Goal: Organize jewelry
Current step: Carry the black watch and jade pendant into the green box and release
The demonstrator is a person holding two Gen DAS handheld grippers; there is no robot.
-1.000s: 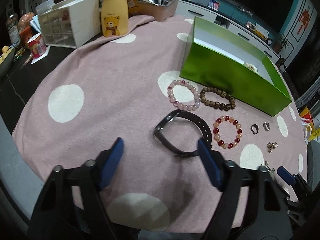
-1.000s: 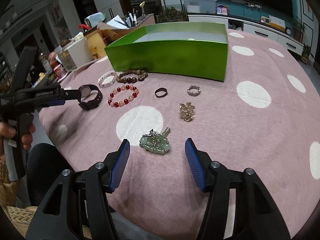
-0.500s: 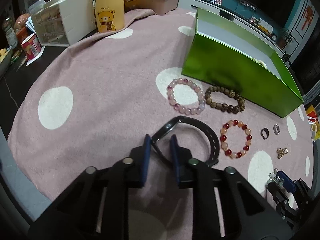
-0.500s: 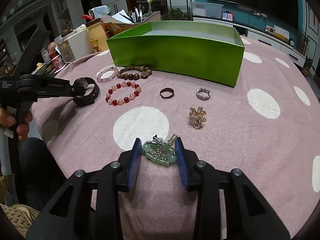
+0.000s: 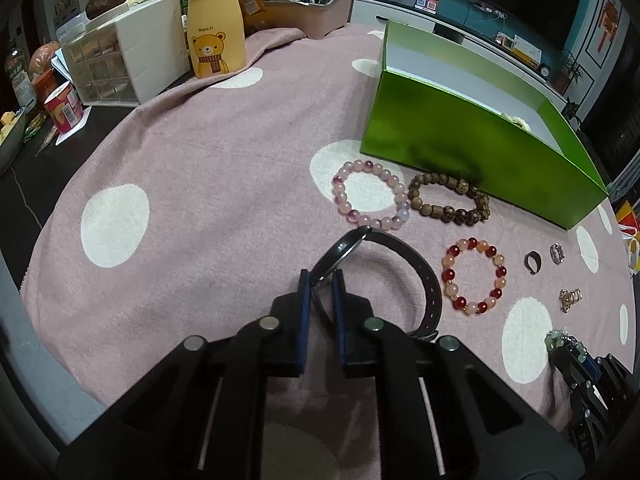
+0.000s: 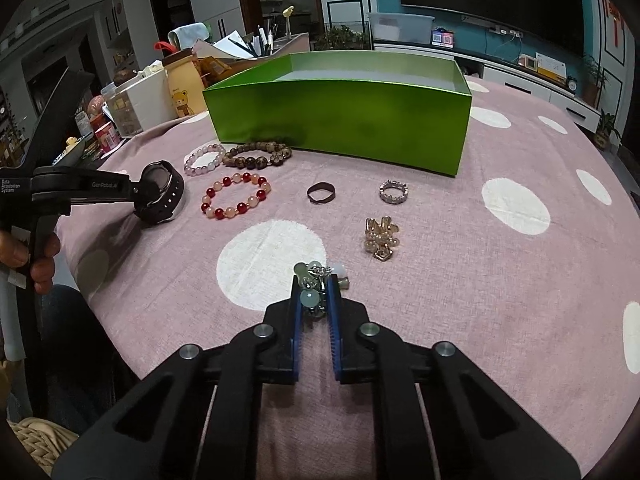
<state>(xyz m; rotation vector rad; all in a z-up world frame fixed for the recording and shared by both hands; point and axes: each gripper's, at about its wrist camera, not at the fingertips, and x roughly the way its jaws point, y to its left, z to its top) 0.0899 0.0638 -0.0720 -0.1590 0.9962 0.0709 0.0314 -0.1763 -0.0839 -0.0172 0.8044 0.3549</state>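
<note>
Blue-padded fingers of my left gripper (image 5: 320, 280) are pinched nearly together on the black watch (image 5: 384, 276), gripping it at the case edge, with the strap looping off to the right onto the pink spotted cloth (image 5: 200, 184) covering the table. From the right wrist view, the same left gripper (image 6: 140, 192) holds the watch (image 6: 162, 192) at the cloth's left side. My right gripper (image 6: 316, 292) is closed down on the green jade charm cluster (image 6: 314, 280); beads and metal links bunch between the pads and poke out past the tips. Just beyond it lies a gold pearl cluster (image 6: 380, 238), then a dark ring (image 6: 321, 193) and a silver stone ring (image 6: 394, 192) side by side. Red-and-peach bead bracelet (image 6: 236, 196) lies right of the watch; behind it, a pale pink bracelet (image 6: 202, 160) touches a brown wooden bracelet (image 6: 258, 156). Green open box (image 6: 340, 124) stands behind all of these, its front wall near the wooden beads. Contents mostly hidden; one pale item (image 5: 518, 120) shows inside in the left view. Yellow bear container (image 5: 214, 36) and white drawer unit (image 5: 124, 56) stand at the far edge.
</note>
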